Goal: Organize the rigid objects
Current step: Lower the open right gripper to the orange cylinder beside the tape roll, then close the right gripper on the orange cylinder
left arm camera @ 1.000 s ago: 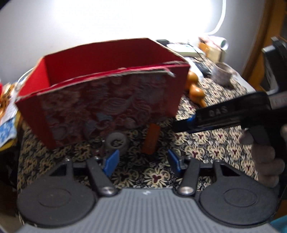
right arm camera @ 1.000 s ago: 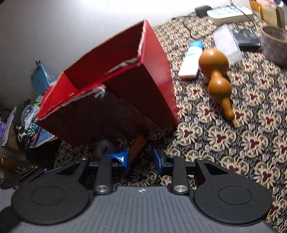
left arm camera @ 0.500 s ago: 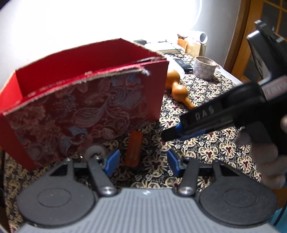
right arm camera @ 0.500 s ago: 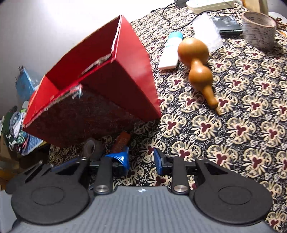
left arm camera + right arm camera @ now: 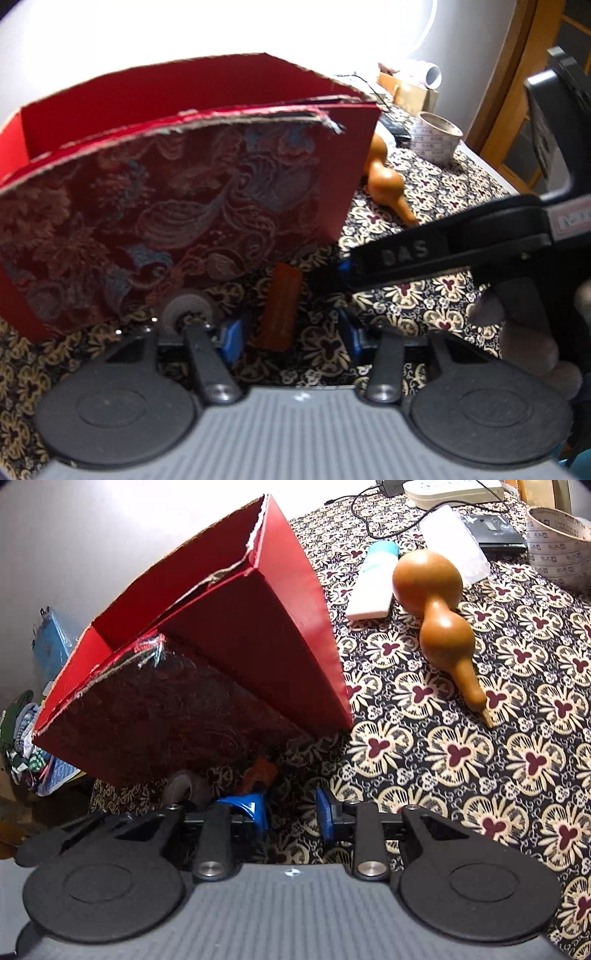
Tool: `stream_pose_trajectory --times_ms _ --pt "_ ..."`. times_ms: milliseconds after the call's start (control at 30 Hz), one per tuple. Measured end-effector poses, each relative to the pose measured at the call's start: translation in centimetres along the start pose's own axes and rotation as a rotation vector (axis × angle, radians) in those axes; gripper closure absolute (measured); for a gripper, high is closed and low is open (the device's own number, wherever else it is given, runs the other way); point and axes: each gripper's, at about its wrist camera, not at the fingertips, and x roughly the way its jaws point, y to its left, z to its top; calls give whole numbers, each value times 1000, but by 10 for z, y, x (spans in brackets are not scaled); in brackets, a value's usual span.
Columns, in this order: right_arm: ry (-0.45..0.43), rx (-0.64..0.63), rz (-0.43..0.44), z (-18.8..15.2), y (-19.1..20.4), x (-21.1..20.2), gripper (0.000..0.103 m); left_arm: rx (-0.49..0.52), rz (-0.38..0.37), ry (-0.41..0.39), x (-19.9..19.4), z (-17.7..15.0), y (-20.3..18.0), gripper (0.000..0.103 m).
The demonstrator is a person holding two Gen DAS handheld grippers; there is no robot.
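Observation:
A red open box with a brocade front stands on the patterned tablecloth; it also shows in the right wrist view. A small orange-brown block lies in front of it, between the open fingers of my left gripper. A grey tape roll lies by the left finger. My right gripper is open and empty, reaching in from the right beside the block. The right gripper's arm crosses the left wrist view.
A brown gourd lies right of the box, with a white bottle behind it. A large tape roll, a clear plastic case, a black device and a cable sit at the back. Clutter lies off the table's left edge.
Both grippers have moved in closer to the orange-brown block and the box front. The block now lies between the left gripper's fingers. Both stay open.

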Motion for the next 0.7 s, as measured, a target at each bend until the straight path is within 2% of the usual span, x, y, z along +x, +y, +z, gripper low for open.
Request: stream_pose_trajectory --times_ms 200,400,567,700 --pt "14 -29 -13 5 7 10 91 -15 -21 25 15 2 3 62" --pt "22 -49 0 8 12 14 91 -45 -45 37 22 3 8 73" --pt "41 -77 38 9 19 19 91 -45 -38 28 22 2 9 82" --pt "48 -140 39 8 30 23 87 -53 -38 25 22 1 8 85"
